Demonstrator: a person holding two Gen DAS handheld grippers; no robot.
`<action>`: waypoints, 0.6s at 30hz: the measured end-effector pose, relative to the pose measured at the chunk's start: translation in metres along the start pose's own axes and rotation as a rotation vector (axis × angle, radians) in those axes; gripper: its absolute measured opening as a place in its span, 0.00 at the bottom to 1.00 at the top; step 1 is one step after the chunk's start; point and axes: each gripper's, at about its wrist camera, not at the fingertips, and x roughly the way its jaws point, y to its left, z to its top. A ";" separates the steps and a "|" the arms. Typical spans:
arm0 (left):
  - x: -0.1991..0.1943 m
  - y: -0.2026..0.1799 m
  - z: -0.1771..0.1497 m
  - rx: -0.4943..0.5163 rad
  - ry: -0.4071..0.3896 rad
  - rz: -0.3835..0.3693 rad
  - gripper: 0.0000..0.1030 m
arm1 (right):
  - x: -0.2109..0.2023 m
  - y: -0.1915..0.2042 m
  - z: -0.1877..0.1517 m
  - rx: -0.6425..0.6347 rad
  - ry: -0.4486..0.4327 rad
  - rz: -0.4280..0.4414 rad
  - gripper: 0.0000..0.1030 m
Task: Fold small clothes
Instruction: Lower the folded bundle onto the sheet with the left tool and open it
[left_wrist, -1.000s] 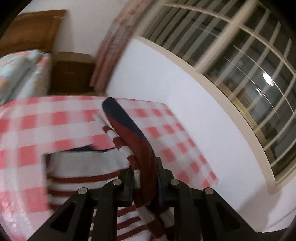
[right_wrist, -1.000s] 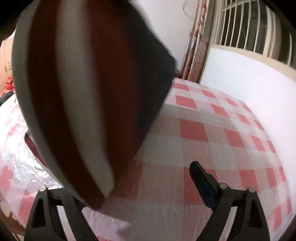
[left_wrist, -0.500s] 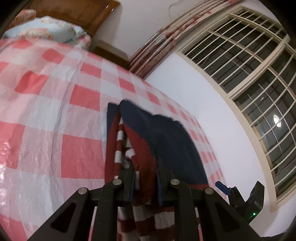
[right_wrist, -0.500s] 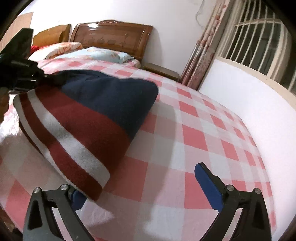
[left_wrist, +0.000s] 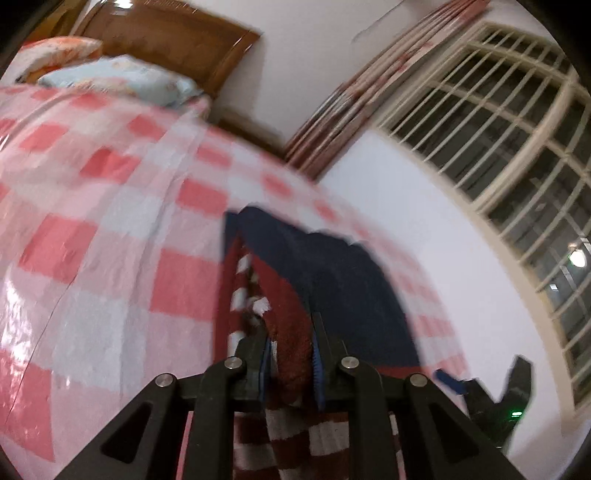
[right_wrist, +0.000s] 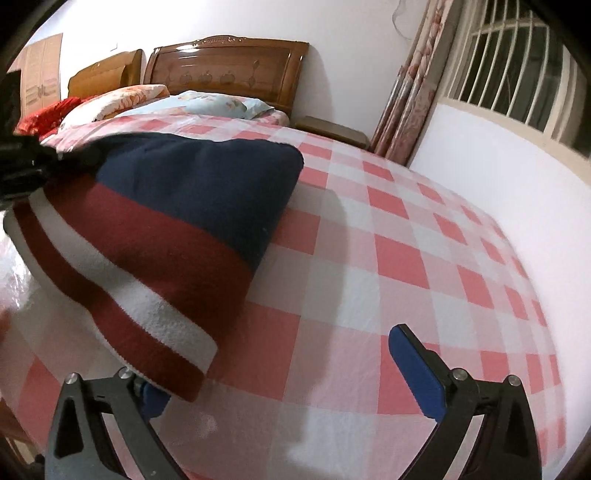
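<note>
A folded knit sweater (right_wrist: 177, 221), navy with dark red and white stripes, lies on the red-and-white checked bed (right_wrist: 406, 258). In the left wrist view my left gripper (left_wrist: 291, 354) has a dark red fold of the sweater (left_wrist: 332, 280) between its pads; the jaws are opening and the fold still fills the gap. My right gripper (right_wrist: 284, 373) stands wide open over the sheet, beside the sweater's near striped corner. That corner overlaps its left finger. The right gripper (left_wrist: 491, 391) also shows at the lower right of the left wrist view.
Pillows (right_wrist: 214, 101) and a wooden headboard (right_wrist: 229, 62) are at the far end of the bed. A nightstand (right_wrist: 332, 129), a curtain (right_wrist: 410, 92) and a barred window (right_wrist: 517, 74) over a white wall line the right side.
The sweater, hanging in the air a second ago, has come down flat onto the bed with my left gripper. The right gripper has stayed in place.
</note>
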 end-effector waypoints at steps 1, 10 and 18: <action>0.004 0.005 -0.001 -0.011 0.008 0.013 0.22 | 0.000 0.000 0.000 -0.002 0.000 0.002 1.00; -0.047 -0.021 -0.002 0.024 -0.072 0.339 0.38 | -0.023 -0.012 -0.011 -0.051 -0.028 0.142 1.00; -0.084 -0.094 -0.040 0.313 -0.148 0.196 0.39 | -0.058 -0.044 -0.022 0.056 -0.185 0.367 1.00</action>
